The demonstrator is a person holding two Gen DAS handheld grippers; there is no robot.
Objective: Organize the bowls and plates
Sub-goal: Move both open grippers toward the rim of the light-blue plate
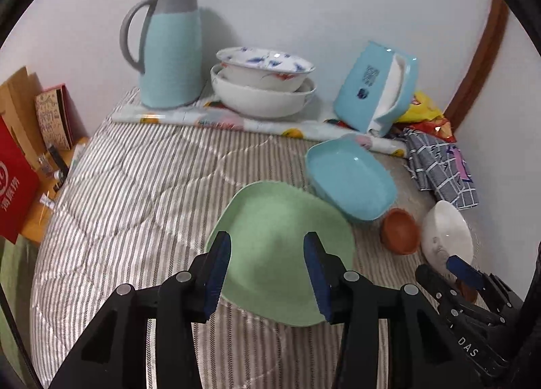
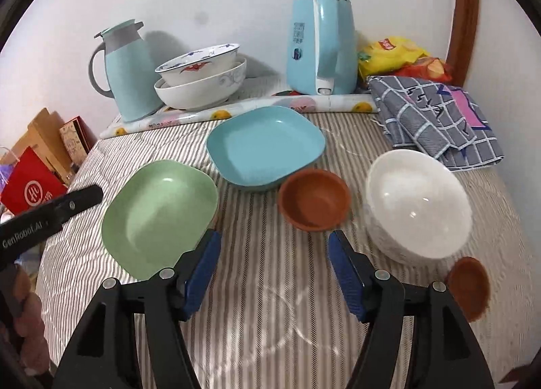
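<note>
Our left gripper [image 1: 267, 274], jaws wide, straddles the green plate [image 1: 280, 247] dead ahead; right gripper [image 2: 274, 274], also wide, hangs empty.

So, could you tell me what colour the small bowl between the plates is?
Reddish-brown small bowl; clearest in the right wrist view.

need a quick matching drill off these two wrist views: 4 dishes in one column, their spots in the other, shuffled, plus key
Things:
1. Green squarish plastic plate
2. Blue squarish plastic plate
3. Plain white round bowl
4. Blue-patterned white porcelain bowl

Places:
A. Nested inside a larger white bowl beside the pale blue thermos jug
B. On the striped quilt, right of the brown bowl
C. Under the open left gripper
D. Just in front of the fruit-print mat, before the kettle

Pairs: 1-C, 2-D, 3-B, 4-A
</note>
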